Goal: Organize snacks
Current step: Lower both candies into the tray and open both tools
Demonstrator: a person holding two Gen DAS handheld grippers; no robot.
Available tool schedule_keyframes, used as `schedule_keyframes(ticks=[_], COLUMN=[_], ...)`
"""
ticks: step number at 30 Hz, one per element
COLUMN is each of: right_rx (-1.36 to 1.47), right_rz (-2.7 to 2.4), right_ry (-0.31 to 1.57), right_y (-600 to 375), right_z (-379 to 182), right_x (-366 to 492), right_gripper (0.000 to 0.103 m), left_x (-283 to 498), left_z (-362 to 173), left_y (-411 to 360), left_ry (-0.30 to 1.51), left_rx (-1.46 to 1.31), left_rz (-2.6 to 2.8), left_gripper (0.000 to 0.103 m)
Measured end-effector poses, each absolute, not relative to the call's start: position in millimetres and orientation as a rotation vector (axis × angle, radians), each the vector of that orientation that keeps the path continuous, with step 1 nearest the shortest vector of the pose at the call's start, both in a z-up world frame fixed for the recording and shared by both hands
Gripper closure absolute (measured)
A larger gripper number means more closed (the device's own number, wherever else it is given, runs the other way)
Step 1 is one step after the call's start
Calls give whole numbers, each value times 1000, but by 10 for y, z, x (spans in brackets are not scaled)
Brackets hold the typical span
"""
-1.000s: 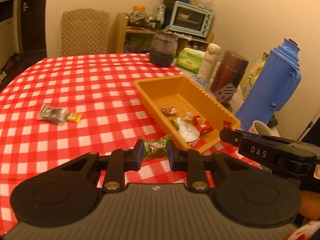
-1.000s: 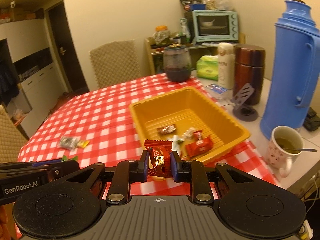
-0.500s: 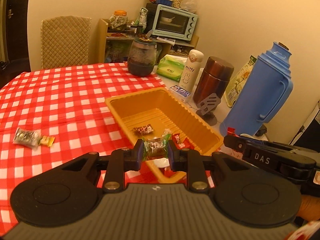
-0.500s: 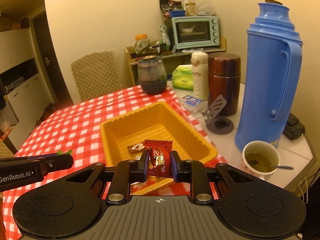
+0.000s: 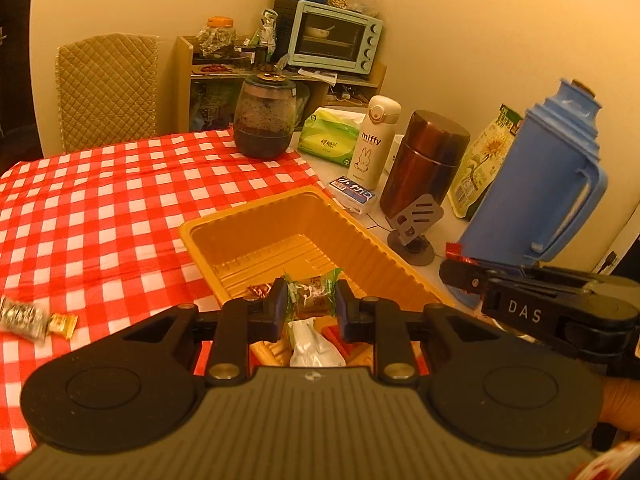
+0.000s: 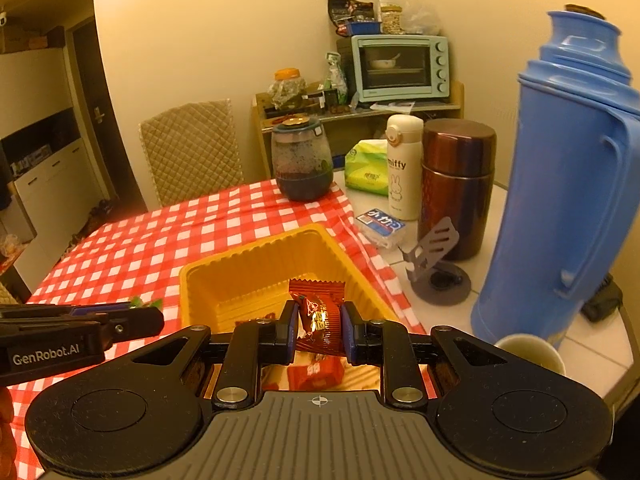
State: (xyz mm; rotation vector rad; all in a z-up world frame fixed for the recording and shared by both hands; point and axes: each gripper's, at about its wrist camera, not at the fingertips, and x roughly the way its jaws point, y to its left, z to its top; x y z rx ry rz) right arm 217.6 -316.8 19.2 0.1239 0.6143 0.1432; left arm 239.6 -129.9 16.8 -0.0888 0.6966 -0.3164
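Two snacks are in hand at once, one in each tool, and both hang over the near end of the yellow tray (image 5: 256, 220). I judge the step as the carry-and-drop: the pieces are lifted and brought above the tray, and the release is not yet done.

On the left, my left gripper (image 5: 310, 306) is clamped on the green-wrapped sweet (image 5: 312, 294), a small brown lump in clear film with green twisted ends. Below it in the tray lie a white packet (image 5: 314, 344) and other small wrapped pieces. Far left on the checked cloth (image 5: 100, 200), two loose sweets (image 5: 36, 318) wait outside the tray.

On the right, my right gripper (image 6: 319, 326) is pinched on the red foil packet (image 6: 320, 312), crinkled and shiny with a serrated top edge standing up above the pads. A flat red packet (image 6: 316, 374) lies in the tray beneath it.

Next I need to part both sets of jaws over the tray floor, low enough that the light wrappers do not bounce over the rim, then go back left for the two strays.
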Motion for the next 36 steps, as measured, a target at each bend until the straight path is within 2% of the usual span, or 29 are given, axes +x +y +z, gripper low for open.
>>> schedule_keyframes(ticks=[20, 22, 26, 27, 31, 36], right_rx=[120, 121, 128, 128, 133, 134], right_rz=[166, 163, 160, 160, 164, 189], right_ry=[680, 682, 686, 686, 692, 691], right_y=[-3201, -3209, -3226, -3227, -3229, -3178], right_z=[-60, -70, -81, -83, -96, -82], right_x=[2718, 2718, 2712, 2708, 2714, 2731], right_gripper=[80, 80, 80, 80, 80, 80], left_x=[3047, 3106, 3127, 3115, 3046, 2960], left_z=[-110, -128, -140, -143, -153, -158], left_y=[-1379, -1365, -1297, -1279, -1193, -1066], left_ry=[769, 781, 786, 783, 772, 767], left_rx=[-127, -147, -163, -158, -147, -120], left_rz=[-332, -342, -312, -303, -278, -215], left_gripper=[78, 68, 55, 46, 43, 31])
